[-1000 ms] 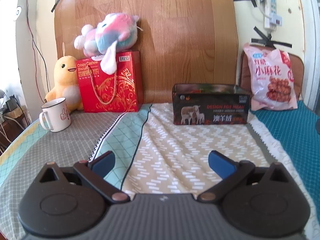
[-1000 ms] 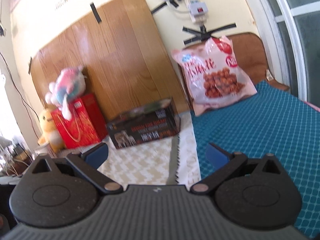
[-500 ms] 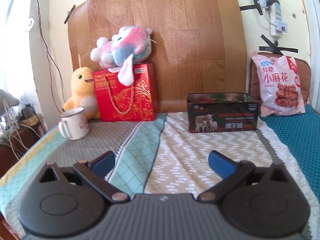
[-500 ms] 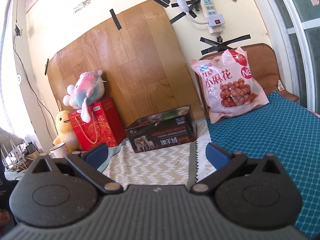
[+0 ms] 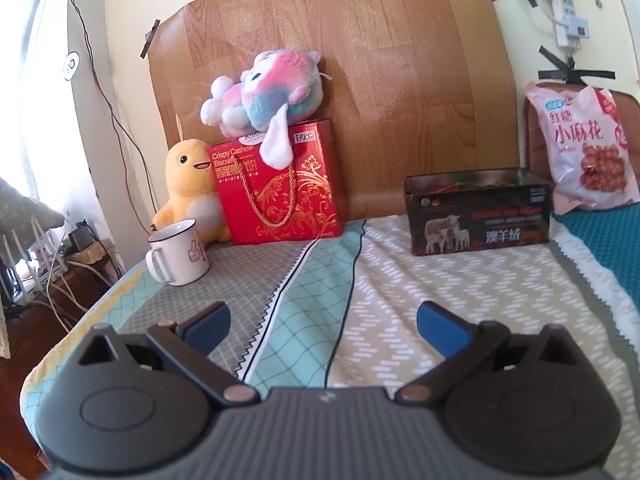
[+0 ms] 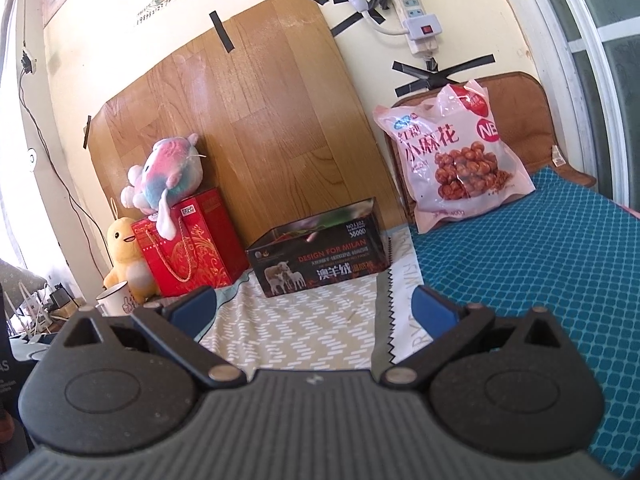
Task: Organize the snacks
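A wooden board (image 5: 340, 60) leans on the wall behind your patterned bed (image 5: 460, 292); your left gripper (image 5: 322, 326) and right gripper (image 6: 314, 306) both hover above it, jaws spread wide, holding nothing; the pink snack bag (image 6: 456, 160) stands propped at the far right, just beside the open dark box (image 6: 320, 258); the red gift bag (image 5: 280, 188), topped by a plush toy (image 5: 264, 88), stands left of the box, with a yellow duck (image 5: 190, 184) and white mug (image 5: 178, 252) beside it.
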Motion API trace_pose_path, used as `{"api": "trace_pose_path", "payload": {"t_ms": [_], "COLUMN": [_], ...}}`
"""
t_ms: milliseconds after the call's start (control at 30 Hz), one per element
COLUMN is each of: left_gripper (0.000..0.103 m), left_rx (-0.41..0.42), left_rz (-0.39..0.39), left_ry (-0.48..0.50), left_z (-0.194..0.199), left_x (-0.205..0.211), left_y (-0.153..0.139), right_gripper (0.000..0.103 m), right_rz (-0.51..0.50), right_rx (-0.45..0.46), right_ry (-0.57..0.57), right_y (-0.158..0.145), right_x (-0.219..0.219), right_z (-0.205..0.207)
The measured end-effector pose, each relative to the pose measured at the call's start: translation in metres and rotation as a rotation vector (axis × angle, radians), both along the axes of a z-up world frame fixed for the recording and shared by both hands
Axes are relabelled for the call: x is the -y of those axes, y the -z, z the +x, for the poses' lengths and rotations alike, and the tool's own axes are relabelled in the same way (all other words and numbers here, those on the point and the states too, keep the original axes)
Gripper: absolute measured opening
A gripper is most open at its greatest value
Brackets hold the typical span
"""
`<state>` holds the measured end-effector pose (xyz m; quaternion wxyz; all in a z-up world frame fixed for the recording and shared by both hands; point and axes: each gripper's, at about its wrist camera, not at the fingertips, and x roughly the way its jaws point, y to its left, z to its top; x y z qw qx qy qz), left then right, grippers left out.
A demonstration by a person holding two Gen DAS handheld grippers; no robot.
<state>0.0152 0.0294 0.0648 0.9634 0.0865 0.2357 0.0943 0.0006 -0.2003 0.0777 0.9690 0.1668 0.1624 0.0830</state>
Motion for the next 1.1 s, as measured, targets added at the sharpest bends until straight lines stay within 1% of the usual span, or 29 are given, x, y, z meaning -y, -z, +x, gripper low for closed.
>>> {"api": "trace_pose_path", "payload": {"t_ms": [133, 633, 867, 1100], "left_gripper": [0.103, 0.103, 0.103, 0.103], "left_rx": [-0.021, -0.063, -0.095, -0.141], "left_rz": [-0.005, 0.060, 0.067, 0.054], "left_ry": [-0.003, 0.004, 0.024, 0.073], "left_z": [0.003, 0.009, 0.013, 0.013], "left_x": [0.001, 0.010, 0.011, 0.018], "left_y": [0.003, 0.010, 0.014, 0.019], "right_gripper": [0.103, 0.103, 0.103, 0.103], "right_rz": [0.008, 0.042, 0.060, 0.067], "right_rx": [-0.004, -0.022, -0.033, -0.036], "right_ry": [0.001, -0.003, 0.000, -0.002], "right_y": [0.001, 0.006, 0.008, 0.008], "right_x": [0.002, 0.008, 0.012, 0.014], "right_z": [0.000, 0.001, 0.003, 0.003]}}
